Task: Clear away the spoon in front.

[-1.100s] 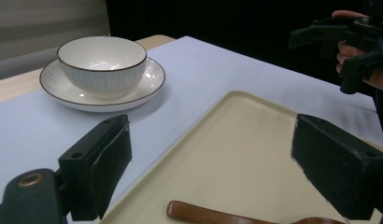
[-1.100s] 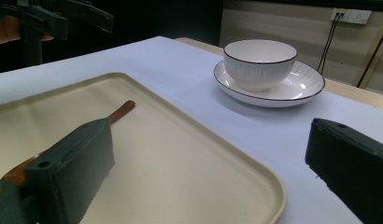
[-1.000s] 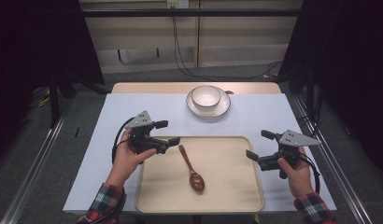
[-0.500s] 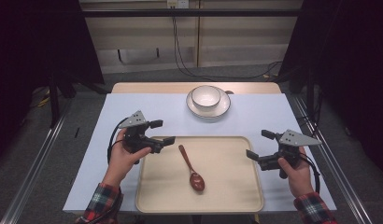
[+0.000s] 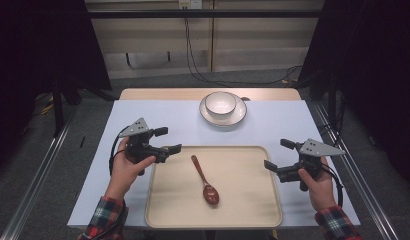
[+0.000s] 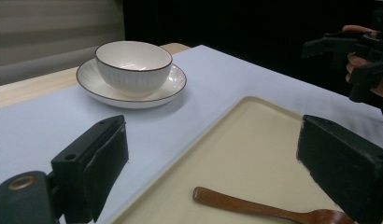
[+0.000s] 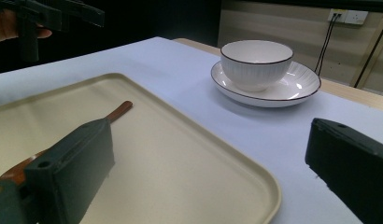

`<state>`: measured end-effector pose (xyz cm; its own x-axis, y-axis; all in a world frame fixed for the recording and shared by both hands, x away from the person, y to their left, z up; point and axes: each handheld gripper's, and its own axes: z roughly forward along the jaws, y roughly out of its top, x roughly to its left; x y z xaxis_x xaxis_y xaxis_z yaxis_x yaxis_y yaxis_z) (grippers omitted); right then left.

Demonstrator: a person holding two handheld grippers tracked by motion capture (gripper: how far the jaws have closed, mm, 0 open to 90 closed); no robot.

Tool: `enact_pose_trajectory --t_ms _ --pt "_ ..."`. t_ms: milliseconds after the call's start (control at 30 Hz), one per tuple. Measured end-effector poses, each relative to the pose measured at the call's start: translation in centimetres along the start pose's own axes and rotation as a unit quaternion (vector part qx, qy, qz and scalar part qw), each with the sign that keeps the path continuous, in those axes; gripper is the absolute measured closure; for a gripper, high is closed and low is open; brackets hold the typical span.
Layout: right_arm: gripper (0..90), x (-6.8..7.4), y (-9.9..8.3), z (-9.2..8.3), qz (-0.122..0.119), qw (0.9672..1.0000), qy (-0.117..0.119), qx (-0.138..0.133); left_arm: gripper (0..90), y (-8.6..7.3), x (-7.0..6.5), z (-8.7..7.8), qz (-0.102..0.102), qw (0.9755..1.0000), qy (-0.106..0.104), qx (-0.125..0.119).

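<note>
Left hand-held gripper (image 5: pixel 168 141): it hovers over the left edge of the tray, jaws spread wide and empty, pointing toward the spoon.
Wooden spoon (image 5: pixel 205 180): it lies flat in the middle of the tray, the handle toward the far left, the bowl part toward the person. It is near the left hand-held gripper but not touched.
Tray (image 5: pixel 253 210): a beige tray on the light cloth of the table (image 5: pixel 278 120), at the person's side.
Bowl on saucer (image 5: pixel 221 104): a white bowl stands on a white saucer behind the tray, well apart from both grippers.
Right hand-held gripper (image 5: pixel 277 157): it waits at the right edge of the tray, jaws released, nothing between them.
Risk: the spoon handle is thin and lies flat, so probably the jaws could scrape the tray or pinch only the tip, and the spoon would slide or turn away.
Risk, later: if the spoon is gripped far from its middle, it may tilt down and slip out.
</note>
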<state>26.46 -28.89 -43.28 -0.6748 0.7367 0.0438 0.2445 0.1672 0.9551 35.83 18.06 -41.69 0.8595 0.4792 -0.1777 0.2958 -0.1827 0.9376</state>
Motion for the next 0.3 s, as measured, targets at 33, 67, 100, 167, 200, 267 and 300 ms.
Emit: enact_pose_trajectory --t_ms 33,67,100,167,200,267,300 --pt "0.8 -0.01 0.0 0.01 0.0 1.0 0.002 0.0 9.1 -0.04 0.0 -0.09 -0.005 1.0 -0.001 -0.001" --pt "0.8 0.01 0.01 0.04 0.001 1.0 -0.001 -0.001 9.2 -0.06 0.07 -0.2 -0.002 1.0 0.002 0.001" --pt "0.8 0.02 0.02 0.04 0.001 1.0 -0.003 0.001 9.1 -0.09 0.08 -0.27 -0.002 1.0 0.002 0.001" --pt "0.8 -0.02 0.02 0.12 0.002 1.0 0.0 -0.001 9.1 -0.13 0.12 -0.36 -0.001 1.0 0.003 0.001" --pt "0.8 -0.05 0.02 0.16 0.002 1.0 0.0 -0.002 9.1 -0.14 0.14 -0.41 -0.002 1.0 0.003 0.001" --pt "0.8 -0.11 0.0 0.21 0.002 1.0 0.003 -0.001 9.0 -0.2 0.22 -0.45 -0.003 1.0 0.003 0.001" --pt "0.8 -0.12 -0.01 0.25 0.004 1.0 -0.001 0.001 9.0 -0.26 0.23 -0.44 -0.004 1.0 0.002 -0.001"
